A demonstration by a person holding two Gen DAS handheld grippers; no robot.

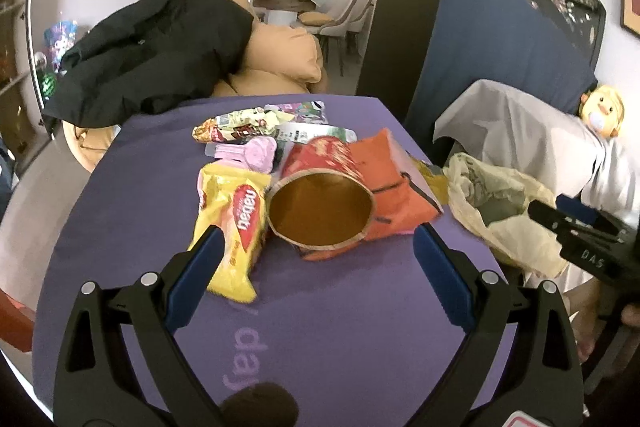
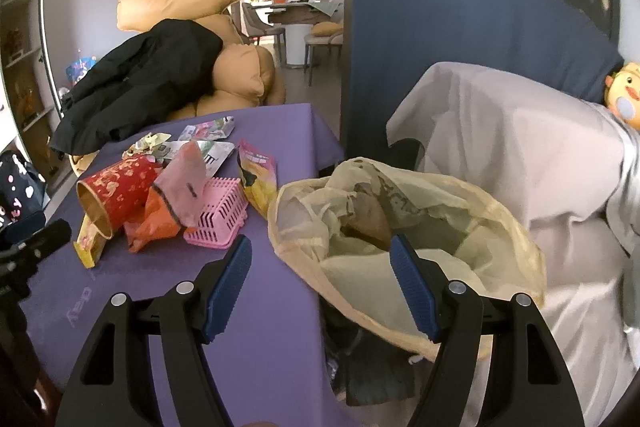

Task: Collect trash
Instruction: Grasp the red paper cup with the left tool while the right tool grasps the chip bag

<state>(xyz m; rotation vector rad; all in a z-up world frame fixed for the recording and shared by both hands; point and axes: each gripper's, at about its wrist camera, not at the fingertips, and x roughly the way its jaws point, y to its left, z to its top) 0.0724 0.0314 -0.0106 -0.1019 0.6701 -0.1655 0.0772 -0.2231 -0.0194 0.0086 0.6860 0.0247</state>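
Purple cloth [image 1: 320, 327] covers the table where the trash is heaped at frame centre. Only in the right wrist view is a pink basket [image 2: 218, 217] seen, beside the red paper cup [image 2: 118, 193]; the yellow wrapper [image 1: 236, 223] is shown plainly in the left view. A yellowish trash bag [image 2: 400, 227] is hung open at the table's right edge. Both the left gripper [image 1: 316, 247] and right gripper [image 2: 320, 259] are held spread, nothing gripped.

A red paper cup [image 1: 320, 203] lies tipped among crumpled wrappers [image 1: 236, 223] mid-tabletop, and the yellowish trash bag [image 2: 404, 227] gapes open at its right edge.
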